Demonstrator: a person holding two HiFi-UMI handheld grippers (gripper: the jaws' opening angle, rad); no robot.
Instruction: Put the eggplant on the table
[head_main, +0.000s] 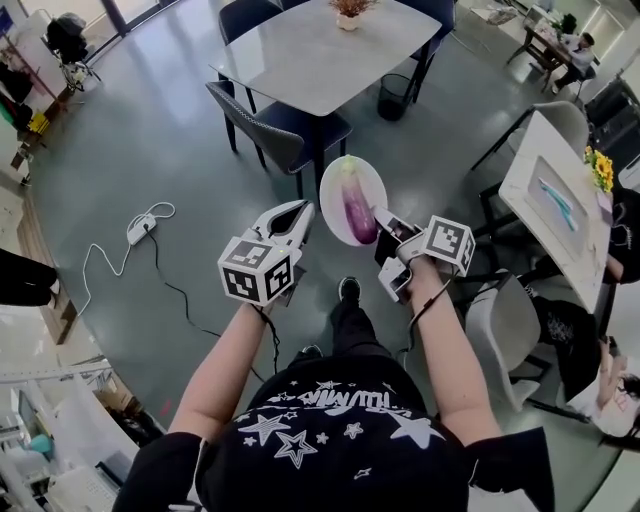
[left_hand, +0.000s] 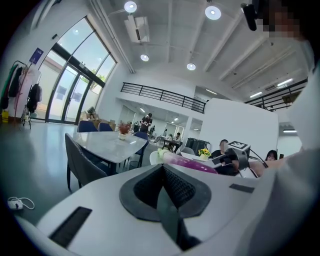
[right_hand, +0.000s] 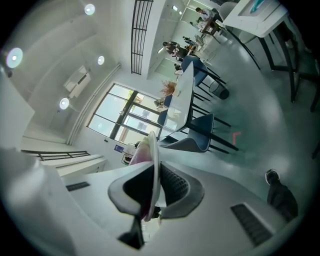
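Note:
A purple eggplant (head_main: 355, 205) lies on a white plate (head_main: 333, 190) held in the air in front of me, above the floor. My right gripper (head_main: 385, 222) is shut on the plate's near right rim; in the right gripper view the plate (right_hand: 155, 160) stands edge-on between the pads, the eggplant (right_hand: 140, 152) behind it. My left gripper (head_main: 300, 212) hovers just left of the plate, shut with nothing in it; its own view shows the pads (left_hand: 175, 187) meeting, with the eggplant (left_hand: 192, 163) beyond. The grey table (head_main: 300, 55) stands ahead.
Dark blue chairs (head_main: 270, 130) ring the grey table, which bears a potted plant (head_main: 348, 12). A black bin (head_main: 393, 97) sits beside it. A power strip with cable (head_main: 140, 228) lies on the floor at left. A white table (head_main: 550, 190) and seated people are at right.

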